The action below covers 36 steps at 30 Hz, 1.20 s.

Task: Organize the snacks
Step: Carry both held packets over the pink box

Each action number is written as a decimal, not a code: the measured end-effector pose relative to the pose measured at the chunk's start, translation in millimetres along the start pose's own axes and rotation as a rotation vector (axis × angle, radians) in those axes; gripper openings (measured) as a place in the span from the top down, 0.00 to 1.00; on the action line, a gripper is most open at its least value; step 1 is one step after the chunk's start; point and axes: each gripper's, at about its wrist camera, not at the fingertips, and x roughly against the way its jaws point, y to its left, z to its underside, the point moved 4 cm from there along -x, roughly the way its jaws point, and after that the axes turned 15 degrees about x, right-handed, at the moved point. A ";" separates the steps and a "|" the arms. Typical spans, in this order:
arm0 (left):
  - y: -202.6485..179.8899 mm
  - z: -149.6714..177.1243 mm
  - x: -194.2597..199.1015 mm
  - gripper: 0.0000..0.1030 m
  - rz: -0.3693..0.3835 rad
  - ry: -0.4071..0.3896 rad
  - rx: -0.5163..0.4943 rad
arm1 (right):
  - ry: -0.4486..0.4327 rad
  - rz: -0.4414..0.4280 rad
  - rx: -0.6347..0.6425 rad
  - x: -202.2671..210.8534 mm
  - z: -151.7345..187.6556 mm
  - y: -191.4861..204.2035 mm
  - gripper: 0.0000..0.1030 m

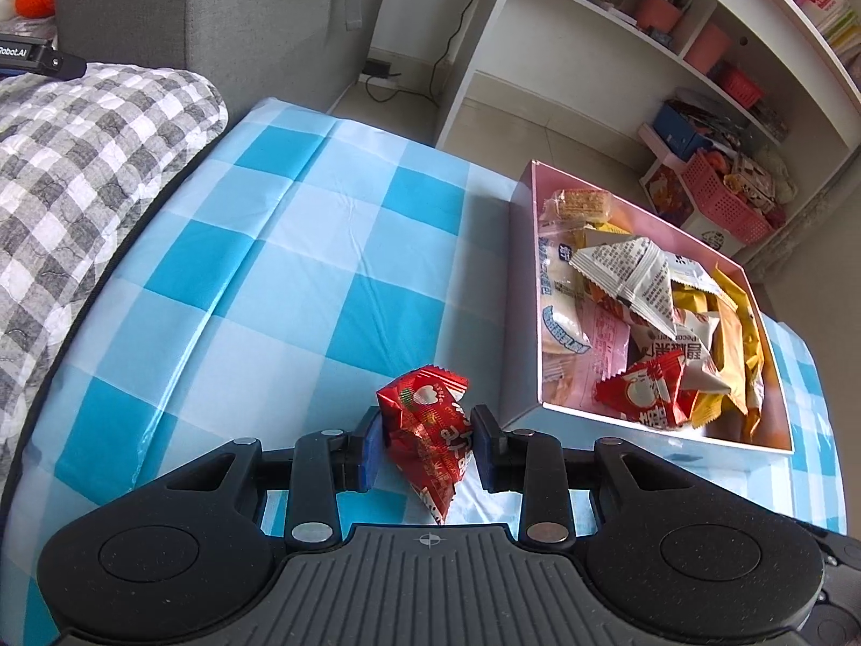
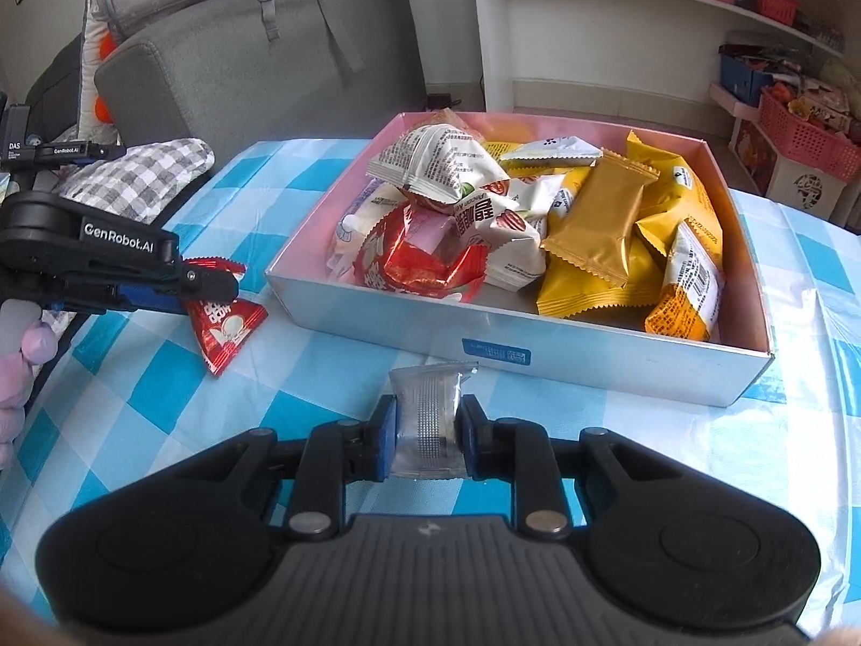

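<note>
Blue-check desk: both tongs clamped, left tongs on red packet, right tongs on clear packet; snack box just ahead of right, ahead-right of left.

— How many red snack packets? 
— Two: one red packet on the near left, one red packet in the box. 
— Clear ones? 
— A single clear packet, near the middle. 
— Boxes? 
— One pink-lined box; its yellow packets overlap, so I can't count them.
</note>
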 end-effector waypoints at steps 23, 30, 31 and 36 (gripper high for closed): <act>-43.8 22.0 37.6 0.70 0.140 -0.060 -0.156 | -0.088 0.033 -0.139 29.4 -0.3 -41.3 0.79; -60.7 15.2 38.3 0.70 0.163 -0.124 -0.141 | -0.136 0.044 -0.266 33.1 -3.6 -61.6 0.79; -63.2 13.6 37.5 0.70 0.162 -0.138 -0.138 | -0.142 0.041 -0.280 32.3 -4.6 -63.4 0.79; -72.8 8.6 30.2 0.70 0.128 -0.209 -0.145 | -0.172 0.030 -0.331 28.9 -11.0 -70.4 0.79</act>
